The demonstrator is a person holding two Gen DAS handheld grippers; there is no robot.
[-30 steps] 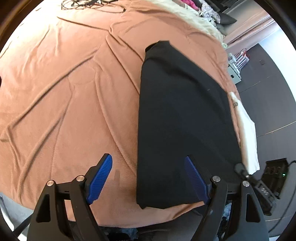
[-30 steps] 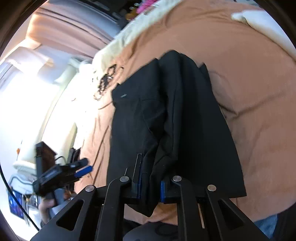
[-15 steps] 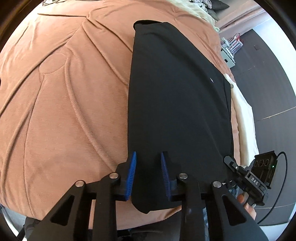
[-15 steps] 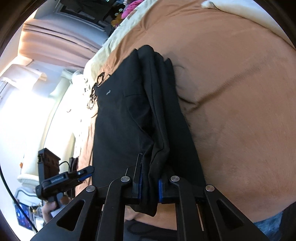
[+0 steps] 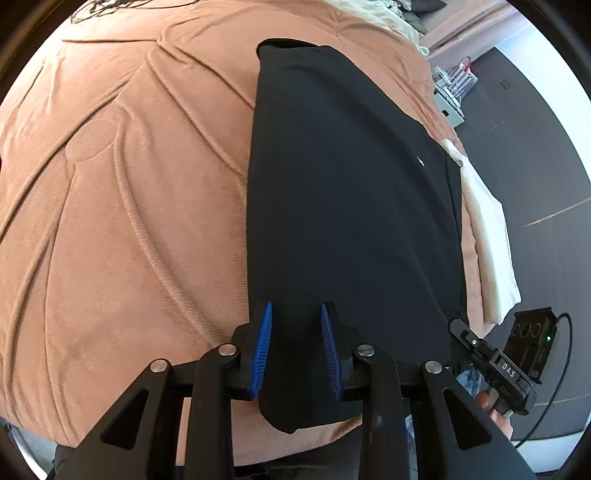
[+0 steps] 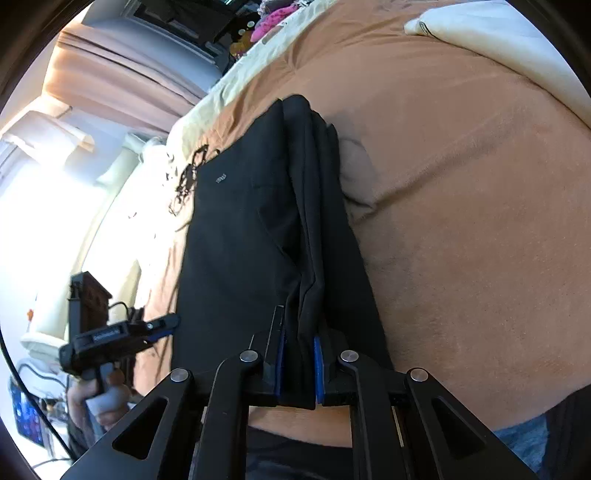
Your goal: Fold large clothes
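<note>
A black garment (image 5: 351,184) lies folded lengthwise on a brown bedspread (image 5: 129,184). My left gripper (image 5: 296,343) is at the garment's near left corner, its blue pads closed in on the black cloth that fills the gap between them. In the right wrist view the garment (image 6: 236,240) runs away from me with a bunched fold along its right side. My right gripper (image 6: 298,363) is shut on that fold at the near end. Each gripper shows in the other's view: the right one (image 5: 495,365) in a hand, the left one (image 6: 110,336) at the garment's far side.
A cream pillow (image 5: 487,229) lies along the bed's right edge, with dark floor (image 5: 535,147) beyond. A tangle of black cable (image 6: 188,173) sits on the bed past the garment. Cream bedding and a pile of coloured clothes (image 6: 273,22) are at the far end.
The left gripper's jaws went from wide open to closed in on the garment's near corner, and it moved closer to the cloth. The right gripper sank a little, still holding the fold.
</note>
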